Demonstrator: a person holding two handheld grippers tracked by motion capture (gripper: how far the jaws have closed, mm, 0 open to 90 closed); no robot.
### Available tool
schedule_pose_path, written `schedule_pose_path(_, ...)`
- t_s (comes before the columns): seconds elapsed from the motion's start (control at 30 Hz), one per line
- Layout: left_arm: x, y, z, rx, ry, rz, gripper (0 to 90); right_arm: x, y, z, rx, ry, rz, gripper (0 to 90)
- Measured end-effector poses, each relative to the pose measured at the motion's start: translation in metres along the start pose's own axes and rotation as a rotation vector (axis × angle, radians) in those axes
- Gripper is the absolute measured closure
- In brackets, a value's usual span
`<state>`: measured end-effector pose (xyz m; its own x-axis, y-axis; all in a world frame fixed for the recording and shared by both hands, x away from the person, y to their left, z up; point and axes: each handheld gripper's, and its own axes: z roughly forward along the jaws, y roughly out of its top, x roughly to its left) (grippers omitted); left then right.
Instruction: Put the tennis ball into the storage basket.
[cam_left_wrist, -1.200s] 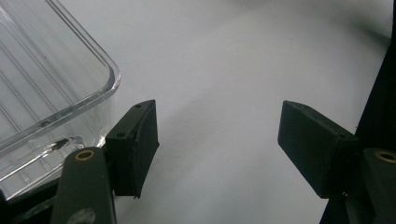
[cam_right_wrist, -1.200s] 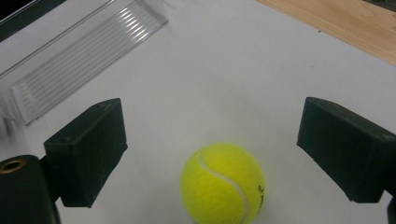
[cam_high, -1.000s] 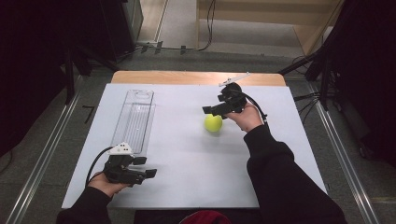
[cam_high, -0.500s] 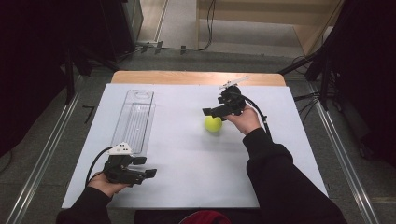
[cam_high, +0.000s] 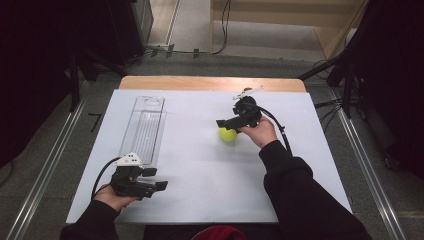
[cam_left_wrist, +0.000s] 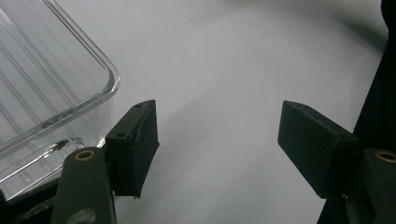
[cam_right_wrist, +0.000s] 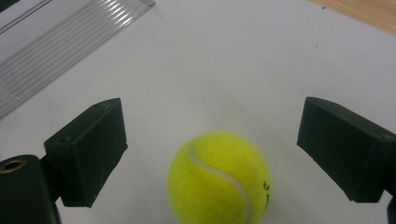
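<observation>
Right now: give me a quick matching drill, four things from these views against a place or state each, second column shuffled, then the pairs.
Column 1:
1. tennis ball
2. clear plastic tray
3. left gripper
4. right gripper

Column 2:
A. open, over bare white table beside the tray's corner
B. long and see-through, on the table's left half
C. yellow-green, on the white table between two open jaws
D. open, jaws either side of the ball, not touching it

Pairs: 1-C, 2-B, 3-A, 4-D
</observation>
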<state>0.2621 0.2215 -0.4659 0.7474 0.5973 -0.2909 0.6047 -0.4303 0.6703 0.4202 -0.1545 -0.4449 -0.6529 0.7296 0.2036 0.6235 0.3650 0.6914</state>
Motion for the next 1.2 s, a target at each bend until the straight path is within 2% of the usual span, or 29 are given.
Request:
schedule_pose_path(0.07, 0.000, 0.000, 0.000, 0.000, 0.000, 0.000, 29.6, 0.000, -0.002, 0.001, -0.009, -0.002, -0.003, 6.5)
schedule_pose_path(0.7, 0.000, 0.000, -0.001, -0.001, -0.004, 0.002, 29.6, -0.004, -0.016, 0.014, 0.018, -0.007, 0.027, 6.5)
schedule_pose_path(1.2, 0.000, 0.000, -0.001, -0.006, -0.007, 0.004, 29.6, -0.009, -0.028, 0.027, 0.035, 0.010, 0.060, 6.5)
